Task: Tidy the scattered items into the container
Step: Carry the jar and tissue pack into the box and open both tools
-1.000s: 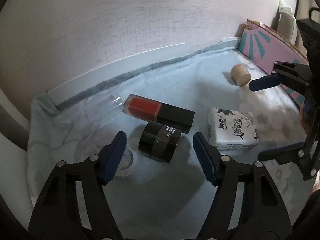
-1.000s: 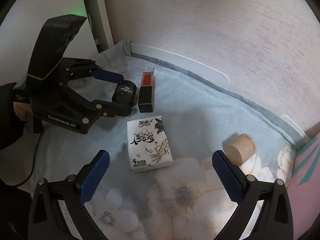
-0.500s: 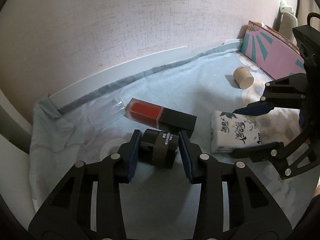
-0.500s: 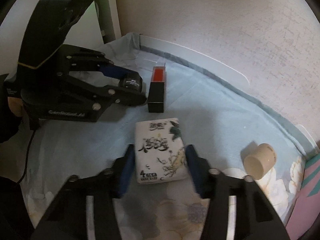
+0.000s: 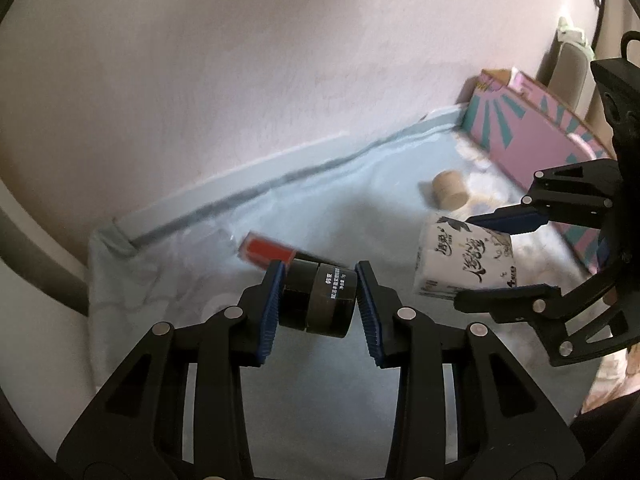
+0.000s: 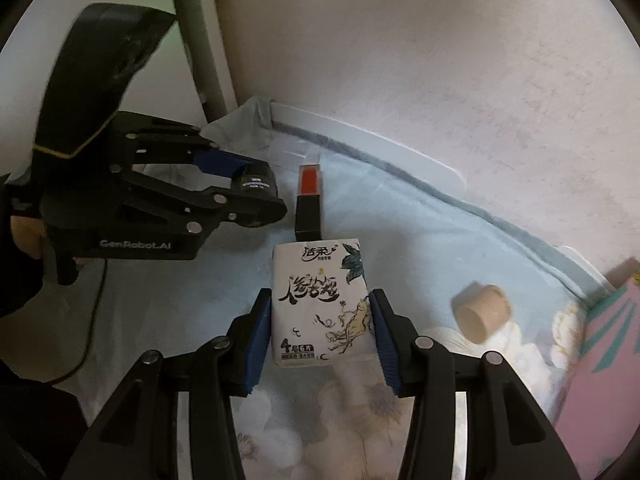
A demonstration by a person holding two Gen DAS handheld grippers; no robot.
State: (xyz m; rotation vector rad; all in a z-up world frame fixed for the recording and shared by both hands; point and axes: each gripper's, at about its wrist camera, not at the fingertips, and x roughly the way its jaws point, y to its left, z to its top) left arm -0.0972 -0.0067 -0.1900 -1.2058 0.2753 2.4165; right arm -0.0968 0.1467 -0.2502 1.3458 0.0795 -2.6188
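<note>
Blue bedsheet (image 5: 320, 400) now below lifted jar (image 5: 318, 300) (tissue pack (image 6: 320, 304) too).

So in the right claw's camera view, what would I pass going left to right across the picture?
Left claw gripping a black jar → red-and-black lipstick box → tissue pack in the right claw → beige cylinder → pink box.

Open blue cloth (image 6: 432, 248) between red-and-black lipstick box (image 6: 309, 204) and tan cylinder (image 6: 484, 311) — clear passage there. Wall (image 6: 440, 60) close behind, raised white ledge (image 6: 384, 145) at its foot. Pink box (image 5: 532, 136) blocks far right end. Left claw (image 6: 256, 196) and right claw (image 6: 320, 330) near each other — little room between them.
</note>
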